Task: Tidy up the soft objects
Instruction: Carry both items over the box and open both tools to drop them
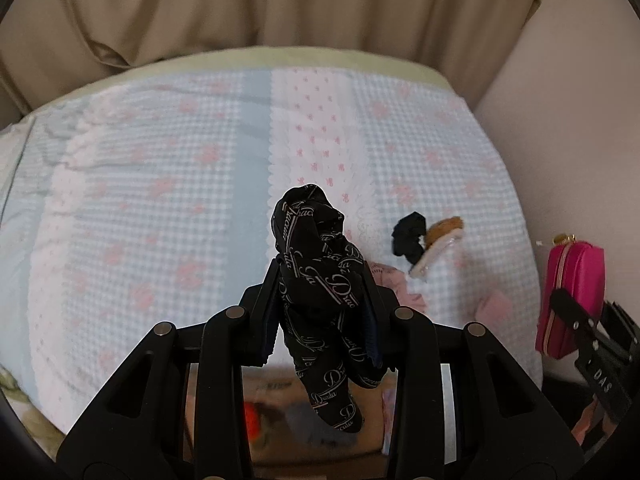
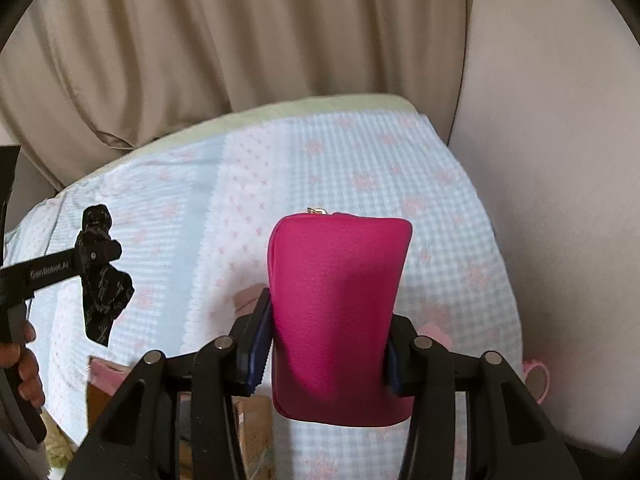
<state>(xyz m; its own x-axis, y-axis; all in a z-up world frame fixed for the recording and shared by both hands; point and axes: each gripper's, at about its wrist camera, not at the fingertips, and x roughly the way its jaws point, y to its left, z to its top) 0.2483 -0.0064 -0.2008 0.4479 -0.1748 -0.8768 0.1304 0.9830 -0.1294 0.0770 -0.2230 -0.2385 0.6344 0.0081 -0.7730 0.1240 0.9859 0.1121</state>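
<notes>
My left gripper (image 1: 320,280) is shut on a black cloth with white script lettering (image 1: 316,248), which hangs bunched above the bed. From the right wrist view that black cloth (image 2: 102,292) dangles in the left gripper (image 2: 98,256) at the left. My right gripper (image 2: 328,316) is shut on a magenta zip pouch (image 2: 340,296), held upright with its zip pull on top. The left wrist view shows the same pouch (image 1: 572,296) at the right edge, in the right gripper (image 1: 576,320). A black scrunchie (image 1: 408,236) and a brown fluffy item on a clear backing (image 1: 440,240) lie on the blanket.
The bed carries a pale blue checked blanket with pink flowers (image 1: 160,184). Beige curtains (image 1: 280,4) hang behind it and a wall (image 2: 560,200) stands to the right. Pink fabric pieces (image 1: 494,308) lie near the bed's front edge. A cardboard box (image 2: 248,428) with assorted items sits below.
</notes>
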